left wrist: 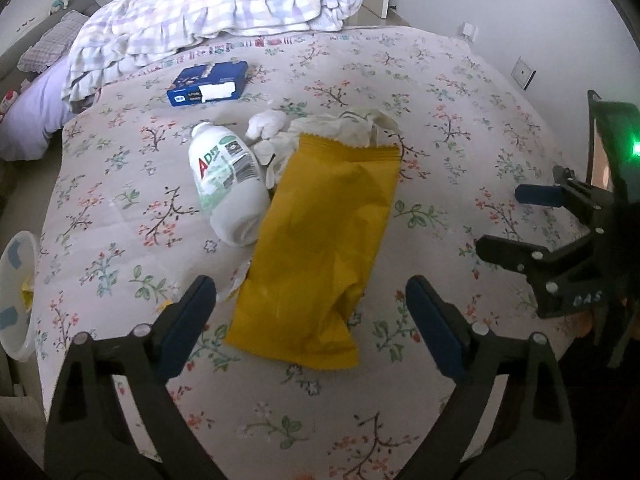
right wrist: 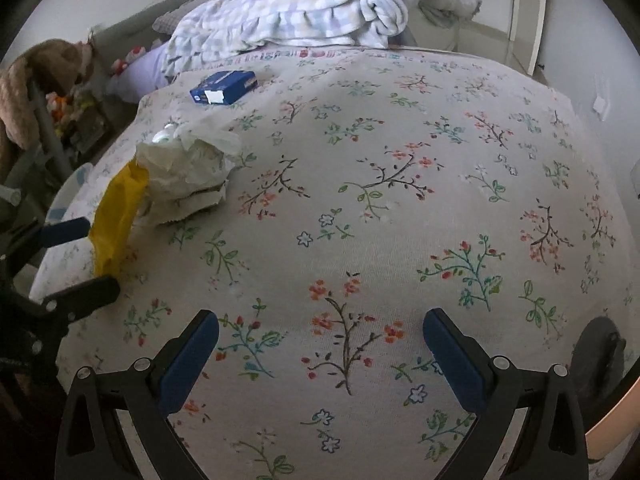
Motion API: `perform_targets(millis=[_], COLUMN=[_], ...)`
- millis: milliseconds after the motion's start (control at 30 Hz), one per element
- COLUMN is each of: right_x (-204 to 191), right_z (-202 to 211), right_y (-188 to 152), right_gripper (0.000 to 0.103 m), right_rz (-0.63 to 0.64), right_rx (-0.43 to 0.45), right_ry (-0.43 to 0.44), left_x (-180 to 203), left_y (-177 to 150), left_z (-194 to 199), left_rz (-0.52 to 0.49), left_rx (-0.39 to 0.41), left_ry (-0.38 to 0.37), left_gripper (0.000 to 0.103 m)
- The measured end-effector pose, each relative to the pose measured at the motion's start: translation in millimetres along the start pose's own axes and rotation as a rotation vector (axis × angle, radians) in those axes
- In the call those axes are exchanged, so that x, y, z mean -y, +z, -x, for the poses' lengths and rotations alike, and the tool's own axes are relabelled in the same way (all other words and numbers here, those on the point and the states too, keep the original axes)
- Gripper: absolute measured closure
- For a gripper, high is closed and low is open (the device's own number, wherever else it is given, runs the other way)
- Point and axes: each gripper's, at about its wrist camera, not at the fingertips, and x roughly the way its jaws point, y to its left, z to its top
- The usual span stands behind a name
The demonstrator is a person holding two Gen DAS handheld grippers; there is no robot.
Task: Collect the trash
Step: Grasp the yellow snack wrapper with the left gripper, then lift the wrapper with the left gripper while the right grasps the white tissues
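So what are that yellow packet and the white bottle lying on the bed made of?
The yellow packet looks like thin matte plastic film: it creases softly and has zigzag-cut ends. The white bottle seems to be opaque, smooth plastic with a glossy printed label, though I can't be sure from looks alone.

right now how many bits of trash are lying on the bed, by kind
yellow wrapper: 1
white plastic bottle: 1
blue box: 1
crumpled white tissue pile: 1 pile, separate pieces cannot be told apart
total: 4
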Motion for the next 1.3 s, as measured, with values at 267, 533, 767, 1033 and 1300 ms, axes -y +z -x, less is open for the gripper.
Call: perform_targets(millis=[267,533,767,1033,1300], right_x=[-7.0,-6.4,-16.4,-57.2,-90.5], right_z=[-4.0,-7.2,-8.9,-7.7,-14.6], right_y=[2.1,11.2,25.7,47.2,74.7], right_gripper=[0.000,0.000,0.000,0.000,0.000], right_rz=[0.037,0.000,-0.044,0.001,0.024], right_rx=[0.000,-0.017,-0.021,0.002,0.015], right_ry=[-0.055,-0.037,0.051,0.110,0.163], left_x=[-1.1,-9.6,-33.8,-72.5,-99.4], left_y=[1.1,1.2,-0.3,-3.7,-9.3], left_z=[-6.3,10.3,31.0,42.0,47.1], left_rz=[0.016,0.043,0.114,0.229,0.298], left_rx=[-0.022,-0.001,0.051,0.077,0.081], left_ry=[-0.045,-0.087,-0.086,-0.039,-0.017], left_gripper=[0.048,0.058,0.058,0.058,0.058])
